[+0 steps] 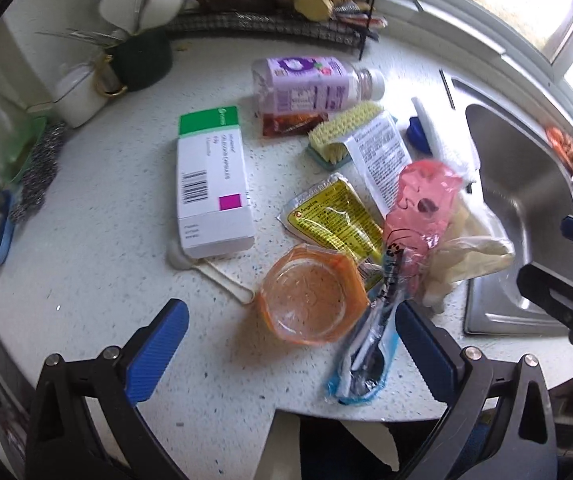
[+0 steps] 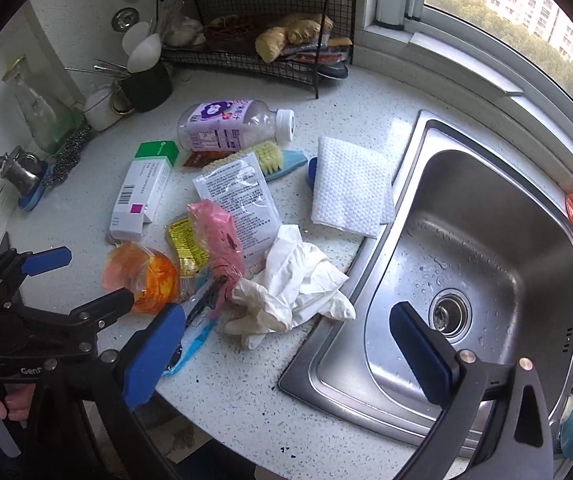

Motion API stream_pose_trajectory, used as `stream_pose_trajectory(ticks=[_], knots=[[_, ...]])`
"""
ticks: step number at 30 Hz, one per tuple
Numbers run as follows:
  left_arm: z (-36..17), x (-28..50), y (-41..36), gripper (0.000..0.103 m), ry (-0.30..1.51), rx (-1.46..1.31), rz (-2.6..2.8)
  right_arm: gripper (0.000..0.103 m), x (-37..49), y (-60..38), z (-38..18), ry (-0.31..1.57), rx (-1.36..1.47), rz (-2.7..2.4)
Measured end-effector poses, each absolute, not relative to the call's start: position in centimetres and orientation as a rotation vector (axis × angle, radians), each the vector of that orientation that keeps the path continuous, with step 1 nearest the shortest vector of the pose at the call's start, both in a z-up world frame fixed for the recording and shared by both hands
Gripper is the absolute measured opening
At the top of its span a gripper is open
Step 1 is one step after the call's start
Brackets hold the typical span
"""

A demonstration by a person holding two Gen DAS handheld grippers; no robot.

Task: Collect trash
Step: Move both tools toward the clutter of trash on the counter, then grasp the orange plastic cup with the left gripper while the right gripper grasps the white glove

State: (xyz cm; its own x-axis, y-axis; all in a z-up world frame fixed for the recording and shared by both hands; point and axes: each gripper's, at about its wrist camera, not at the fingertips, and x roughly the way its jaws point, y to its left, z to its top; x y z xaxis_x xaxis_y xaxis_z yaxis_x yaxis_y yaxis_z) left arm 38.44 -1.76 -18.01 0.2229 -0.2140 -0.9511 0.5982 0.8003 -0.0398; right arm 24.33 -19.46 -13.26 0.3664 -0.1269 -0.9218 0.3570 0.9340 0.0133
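Both grippers hang spread, holding nothing. The left gripper [image 1: 290, 340] brackets the orange plastic cup [image 1: 312, 294]. The right gripper [image 2: 286, 344] straddles the steel sink's rim [image 2: 328, 340].

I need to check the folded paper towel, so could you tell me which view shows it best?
The right wrist view: the paper towel lies fully visible beside the sink. The left wrist view shows only a white sliver behind other trash.

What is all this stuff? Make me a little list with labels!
place: speckled kitchen counter beside a steel sink
left tongs: open, empty, near the orange cup
right tongs: open, empty, above the counter edge
trash pile: white gloves, pink bag, yellow packet
lying down: purple bottle, medicine box
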Motion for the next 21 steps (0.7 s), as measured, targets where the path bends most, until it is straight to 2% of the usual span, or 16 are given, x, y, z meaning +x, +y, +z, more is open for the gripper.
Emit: stream_pose_trajectory(ticks=[2,6,9,14,21], knots=[[-18.8,38.8,-2.2,0.102,1.231,0.377,-0.595,0.102,24.2,-19.6,-13.7,1.172,0.238,-0.332],[-19.7,39.6,-2.8,0.09,1.245,0.364,-0.607,0.103,23.9,-20.1,-14.4,1.191,0.256,-0.363],[-20.1,40.0,-3.0,0.085,1.253,0.364,-0.61,0.103,23.9,-20.5,-14.5,1.203,0.271,-0.379],[-20.4,40.2,-3.5,0.06,1.255,0.366,-0.637,0.103,24.4,-20.7,-14.5,1.203,0.263,-0.389],[-19.7,40.5,-3.0,0.054,1.241,0.342,-0.628,0.103,26.7,-20.7,-15.7,1.23,0.195,-0.341]])
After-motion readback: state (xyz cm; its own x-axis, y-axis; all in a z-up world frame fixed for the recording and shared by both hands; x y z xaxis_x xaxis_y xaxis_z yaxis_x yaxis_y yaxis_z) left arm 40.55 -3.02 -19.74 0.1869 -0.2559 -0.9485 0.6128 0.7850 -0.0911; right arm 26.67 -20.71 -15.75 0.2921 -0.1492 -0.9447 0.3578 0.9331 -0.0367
